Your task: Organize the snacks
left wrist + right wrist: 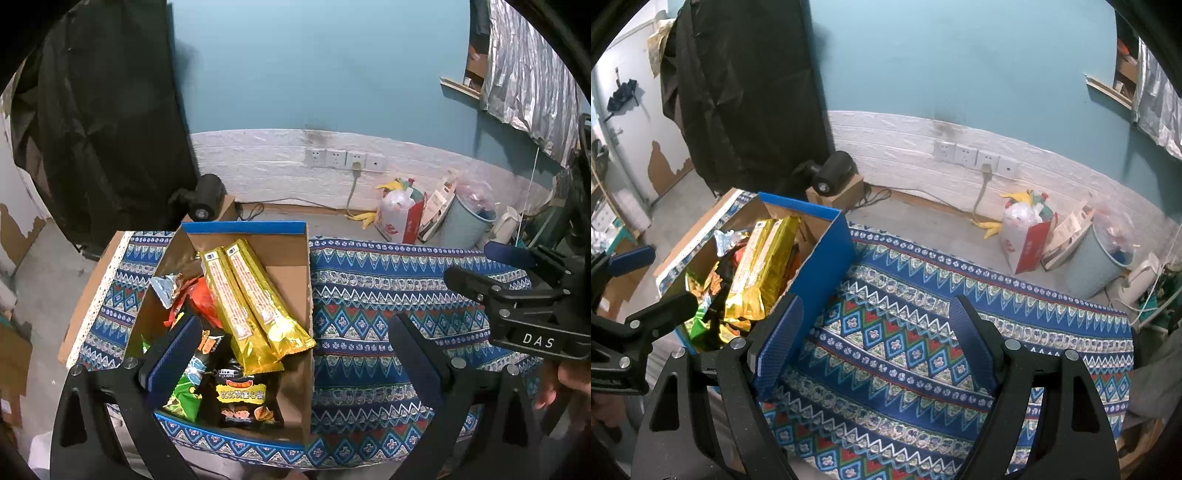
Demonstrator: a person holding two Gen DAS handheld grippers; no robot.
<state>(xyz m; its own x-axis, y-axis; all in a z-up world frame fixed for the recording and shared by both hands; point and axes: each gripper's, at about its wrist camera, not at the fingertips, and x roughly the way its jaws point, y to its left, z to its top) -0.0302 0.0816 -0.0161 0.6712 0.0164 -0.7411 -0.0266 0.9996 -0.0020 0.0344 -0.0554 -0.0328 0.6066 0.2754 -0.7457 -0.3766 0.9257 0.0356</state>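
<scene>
While both grippers (295, 354) (875, 339) hang released and empty, gold packs (251, 299) lie in the box (306, 280).

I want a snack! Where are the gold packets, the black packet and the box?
gold packets (255, 295), left wrist view, middle of wrappers.
black packet (245, 400), left wrist view, its front.
cardboard box (827, 254), right wrist view, blue side wall.

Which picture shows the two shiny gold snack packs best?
The left wrist view. It looks down into the box, so both gold snack packs show whole, side by side on the other snacks. In the right wrist view the gold snack packs appear from the side, bunched together and partly hidden by the box wall.
</scene>
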